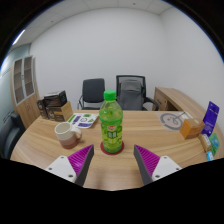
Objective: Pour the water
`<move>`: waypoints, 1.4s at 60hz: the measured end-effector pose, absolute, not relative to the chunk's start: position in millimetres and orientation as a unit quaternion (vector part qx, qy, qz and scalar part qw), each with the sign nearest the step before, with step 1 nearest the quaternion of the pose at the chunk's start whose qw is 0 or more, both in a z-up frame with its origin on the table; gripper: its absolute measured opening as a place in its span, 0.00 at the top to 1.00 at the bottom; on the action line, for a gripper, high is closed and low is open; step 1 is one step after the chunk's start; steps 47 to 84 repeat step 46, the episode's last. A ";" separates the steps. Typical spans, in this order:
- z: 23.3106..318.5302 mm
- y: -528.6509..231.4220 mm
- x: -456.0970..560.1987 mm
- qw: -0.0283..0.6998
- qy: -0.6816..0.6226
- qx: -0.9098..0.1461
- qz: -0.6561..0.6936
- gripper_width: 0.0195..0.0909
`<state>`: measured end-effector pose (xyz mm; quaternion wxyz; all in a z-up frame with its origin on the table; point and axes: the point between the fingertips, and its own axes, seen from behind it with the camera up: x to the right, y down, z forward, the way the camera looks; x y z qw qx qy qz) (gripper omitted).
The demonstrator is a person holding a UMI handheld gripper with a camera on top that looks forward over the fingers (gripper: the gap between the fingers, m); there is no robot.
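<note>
Fingers (113, 165) spread wide, pink pads (75, 162) facing inward, nothing held. Green bottle (112, 122) stands upright just ahead of them, roughly centred on the gap, on a small red coaster (112, 151). Cap green, apparently on; liquid level not readable through the label.

White mug (66, 133) sits on the wooden surface (150, 130) beside the bottle, on its left, handle toward the bottle side. Judged to be the pour target.

Step in hand: approach and grasp of the bottle, not yet begun. Notes for doing it well:
- advance straight so the body enters between the pads with equal gap each side;
- close on the labelled mid-section, below the shoulder, so the bottle does not swivel when tipped;
- lift clear of the coaster before moving toward the mug;
- tilt slowly, neck over the mug's mouth.

If the cap is indeed closed, no water will come out.

Beyond: a snack packet (84, 120), boxes (52, 103), a round tin (173, 121), two office chairs (128, 92) against the far wall.
</note>
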<state>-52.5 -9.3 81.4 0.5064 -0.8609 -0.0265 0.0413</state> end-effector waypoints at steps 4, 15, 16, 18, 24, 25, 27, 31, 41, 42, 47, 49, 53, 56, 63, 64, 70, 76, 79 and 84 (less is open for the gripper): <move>104.2 -42.5 -51.1 0.501 -0.003 -0.865 0.031 0.13; 161.1 -110.2 -43.8 0.493 0.025 -0.869 -0.030 0.13; 166.1 -114.1 -44.3 0.495 0.027 -0.868 -0.032 0.12; 176.0 -120.8 -45.8 0.498 0.032 -0.866 -0.033 0.12; 196.1 -133.6 -45.8 0.505 0.053 -0.861 -0.031 0.11; 201.0 -135.1 -46.4 0.506 0.055 -0.860 -0.032 0.12; 208.1 -136.2 -48.2 0.513 0.058 -0.856 -0.029 0.12; 217.4 -137.8 -51.6 0.522 0.055 -0.851 -0.027 0.12; 232.7 -138.1 -49.0 0.536 0.056 -0.841 -0.046 0.11; 233.7 -137.9 -48.8 0.536 0.057 -0.841 -0.047 0.11; 236.3 -136.3 -51.4 0.537 0.055 -0.840 -0.050 0.11; 236.3 -136.3 -51.4 0.537 0.055 -0.840 -0.050 0.11; 236.3 -136.3 -51.4 0.537 0.055 -0.840 -0.050 0.11; 236.3 -136.3 -51.4 0.537 0.055 -0.840 -0.050 0.11; 236.3 -136.3 -51.4 0.537 0.055 -0.840 -0.050 0.11; 236.3 -136.3 -51.4 0.537 0.055 -0.840 -0.050 0.11; 236.3 -136.3 -51.4 0.537 0.055 -0.840 -0.050 0.11; 236.3 -136.3 -51.4 0.537 0.055 -0.840 -0.050 0.11; 236.3 -136.3 -51.4 0.537 0.055 -0.840 -0.050 0.11; 236.3 -136.3 -51.4 0.537 0.055 -0.840 -0.050 0.11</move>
